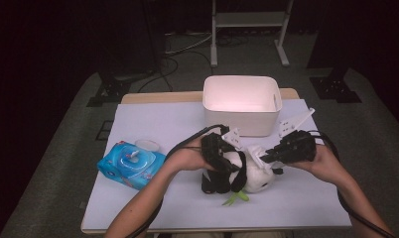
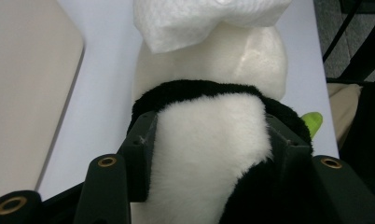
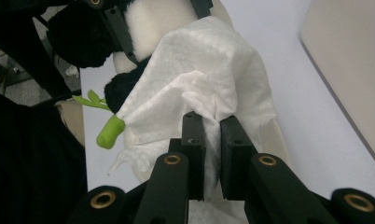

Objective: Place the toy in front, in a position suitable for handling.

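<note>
Near the front middle of the white-covered table (image 1: 153, 121), a black-and-white plush panda toy (image 1: 247, 173) lies between the two hands. The high view shows the left gripper (image 1: 218, 161) set over the toy's body and the right gripper (image 1: 279, 153) coming in from the other side at its head, but the fingers' contact is too small to read there. The left gripper view makes it plain: its dark fingers (image 2: 143, 144) press into the toy's furry white-and-black middle from both sides, gripping it, with the thin white wet wipe (image 2: 199, 18) draped over the pale head beyond. The right gripper view adds what the others hide: its fingers (image 3: 192, 135) are nearly together and pinch a crumpled fold of the wipe, which lies spread over the toy's head, and a small green plush sprig (image 3: 110, 130) sticks out beside the toy's black fur. In the high view that sprig lies just in front of the toy, towards the table's near edge. A white rectangular plastic bin (image 1: 241, 104) stands just behind the toy and the grippers, near the table's far edge, so room is tight on that side. A blue soft pack of wet wipes (image 1: 130, 165) lies to the left, apart from the toy, with bare table between them. To the right of the right hand the table is open as far as its edge.
</note>
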Demonstrator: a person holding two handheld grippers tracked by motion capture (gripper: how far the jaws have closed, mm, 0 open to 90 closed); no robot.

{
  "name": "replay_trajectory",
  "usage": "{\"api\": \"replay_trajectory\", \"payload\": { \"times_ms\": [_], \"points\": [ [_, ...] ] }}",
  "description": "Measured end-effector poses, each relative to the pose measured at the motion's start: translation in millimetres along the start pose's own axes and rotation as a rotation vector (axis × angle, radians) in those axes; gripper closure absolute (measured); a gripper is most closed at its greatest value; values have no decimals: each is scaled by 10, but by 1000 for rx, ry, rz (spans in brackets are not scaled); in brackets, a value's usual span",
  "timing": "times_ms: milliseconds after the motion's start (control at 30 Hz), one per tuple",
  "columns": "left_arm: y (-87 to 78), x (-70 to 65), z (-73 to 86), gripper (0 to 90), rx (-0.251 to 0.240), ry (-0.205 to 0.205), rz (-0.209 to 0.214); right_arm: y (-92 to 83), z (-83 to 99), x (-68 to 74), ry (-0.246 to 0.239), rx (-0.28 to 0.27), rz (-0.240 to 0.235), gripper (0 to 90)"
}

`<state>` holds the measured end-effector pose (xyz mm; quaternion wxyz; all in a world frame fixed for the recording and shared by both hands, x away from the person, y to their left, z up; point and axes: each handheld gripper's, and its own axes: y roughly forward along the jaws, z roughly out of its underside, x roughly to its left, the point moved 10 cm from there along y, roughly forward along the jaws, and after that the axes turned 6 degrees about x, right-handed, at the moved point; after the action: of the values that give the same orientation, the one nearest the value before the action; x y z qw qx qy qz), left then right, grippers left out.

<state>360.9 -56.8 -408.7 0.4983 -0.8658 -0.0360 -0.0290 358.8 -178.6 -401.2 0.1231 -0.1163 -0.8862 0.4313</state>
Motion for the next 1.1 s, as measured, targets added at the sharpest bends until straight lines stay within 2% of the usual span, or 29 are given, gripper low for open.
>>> {"api": "replay_trajectory", "payload": {
  "times_ms": [67,133,300,500,567,667,700,833,900,1033,1100],
  "points": [
    [4,39,17,444,-2,2,-2,21,-17,-41,11,-11,-5,814],
    [18,32,44,418,-11,-11,14,48,-12,-43,12,-11,-9,814],
    [-2,-71,58,334,-76,-43,45,135,40,97,-24,23,-10,815],
    [-152,-140,49,276,-116,-71,49,146,102,204,-28,36,-8,816],
    [-205,-140,92,254,-123,-86,37,161,131,242,-28,31,-22,816],
    [-236,-166,177,222,-128,-110,47,177,179,302,-31,28,-33,816],
    [-237,-177,200,220,-127,-110,47,181,199,323,-31,29,-36,816],
    [-206,-263,227,216,-143,-120,86,203,272,418,-42,50,-52,816],
    [-190,-289,232,226,-147,-119,83,184,274,439,-53,57,-48,815],
    [-173,-340,232,235,-157,-115,86,158,191,432,-74,44,-30,815],
    [-161,-388,221,235,-157,-101,85,181,110,451,-89,33,-35,814]
  ]
}}
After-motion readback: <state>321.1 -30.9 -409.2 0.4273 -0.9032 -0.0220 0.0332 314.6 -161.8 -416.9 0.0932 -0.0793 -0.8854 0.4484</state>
